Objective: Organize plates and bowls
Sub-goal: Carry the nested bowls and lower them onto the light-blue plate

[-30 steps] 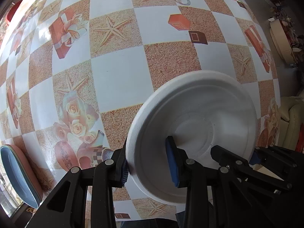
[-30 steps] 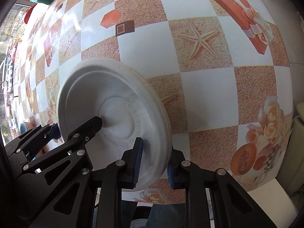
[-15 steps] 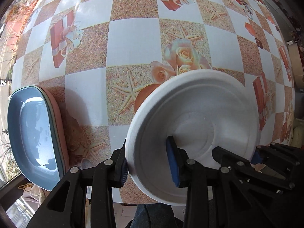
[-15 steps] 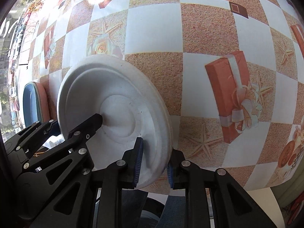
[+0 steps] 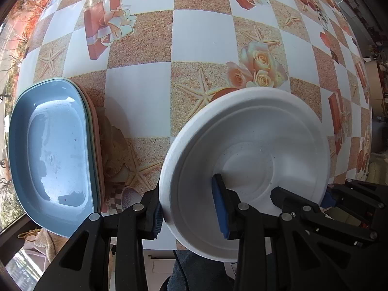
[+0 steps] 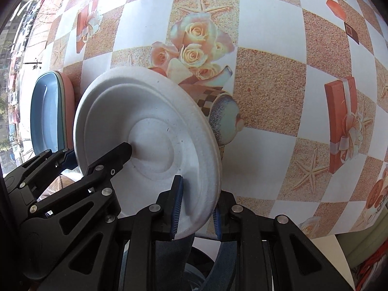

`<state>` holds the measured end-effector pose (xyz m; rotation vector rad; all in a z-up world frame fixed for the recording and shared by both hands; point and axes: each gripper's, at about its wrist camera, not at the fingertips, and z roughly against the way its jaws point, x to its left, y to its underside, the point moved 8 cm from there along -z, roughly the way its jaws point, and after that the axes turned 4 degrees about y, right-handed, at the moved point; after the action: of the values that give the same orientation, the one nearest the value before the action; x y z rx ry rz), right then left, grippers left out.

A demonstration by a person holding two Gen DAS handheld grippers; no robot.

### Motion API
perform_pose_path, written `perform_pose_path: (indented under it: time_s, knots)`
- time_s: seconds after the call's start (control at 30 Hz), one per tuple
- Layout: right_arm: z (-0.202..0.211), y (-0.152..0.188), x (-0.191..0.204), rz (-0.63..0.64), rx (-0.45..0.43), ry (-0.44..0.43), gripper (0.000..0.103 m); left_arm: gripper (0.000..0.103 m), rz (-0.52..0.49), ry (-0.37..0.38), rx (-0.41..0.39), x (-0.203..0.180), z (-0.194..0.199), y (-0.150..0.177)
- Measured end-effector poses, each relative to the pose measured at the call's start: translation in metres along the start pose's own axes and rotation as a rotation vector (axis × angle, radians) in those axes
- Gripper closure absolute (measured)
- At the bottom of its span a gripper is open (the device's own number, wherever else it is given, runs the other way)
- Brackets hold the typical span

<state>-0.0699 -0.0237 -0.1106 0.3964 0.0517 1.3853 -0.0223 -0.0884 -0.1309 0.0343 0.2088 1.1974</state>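
Note:
A round white bowl (image 5: 254,150) hangs above the table, held by both grippers at opposite sides of its rim. My left gripper (image 5: 189,213) is shut on the bowl's left rim, one blue pad inside and one outside. My right gripper (image 6: 196,208) is shut on the right rim of the white bowl (image 6: 150,131). A stack of oblong plates, blue on top (image 5: 51,155) with green and pink rims beneath, lies at the table's left edge; the blue plate (image 6: 46,116) also shows in the right wrist view, left of the bowl.
The table (image 5: 201,38) wears a checkered cloth with starfish, roses and gift boxes. Its near edge runs just below the grippers, with a person's dark trousers (image 5: 191,271) beneath. A yellow rubber band (image 5: 29,234) lies on cloth at lower left.
Both grippers have carried the white bowl leftward across the table. The blue plate stack has come fully into the left wrist view and into the right wrist view.

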Motion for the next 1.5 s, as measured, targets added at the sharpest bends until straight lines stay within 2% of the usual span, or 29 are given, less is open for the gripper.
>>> perform_pose_path:
  time_s: [0.03,0.1,0.2,0.27,0.57,0.77,0.97,1.5]
  knots:
    - [0.000,0.001,0.001,0.001,0.000,0.004,0.078,0.064,-0.002,0.003,0.000,0.013,0.004,0.006]
    - [0.010,-0.008,-0.007,0.001,0.003,0.009,0.078,0.064,-0.002,0.006,-0.001,0.016,0.007,0.015]
    - [0.019,-0.002,-0.022,0.002,0.002,0.011,0.078,0.064,-0.003,0.009,-0.008,0.026,0.016,0.012]
    - [0.021,-0.005,-0.016,0.007,-0.003,0.014,0.079,0.064,-0.010,0.010,-0.015,0.035,0.020,0.008]
    - [0.050,-0.011,-0.020,0.003,-0.044,0.022,0.078,0.064,-0.024,0.016,-0.080,0.025,0.054,0.009]
    - [0.069,-0.010,-0.021,0.013,-0.082,0.026,0.078,0.064,-0.015,0.016,-0.118,0.037,0.074,0.007]
    - [0.085,-0.017,-0.005,0.033,-0.116,0.026,0.078,0.064,0.025,0.013,-0.160,0.053,0.097,0.010]
    - [0.093,-0.032,0.054,0.141,-0.162,0.028,0.078,0.065,0.119,-0.010,-0.217,0.113,0.114,0.012]
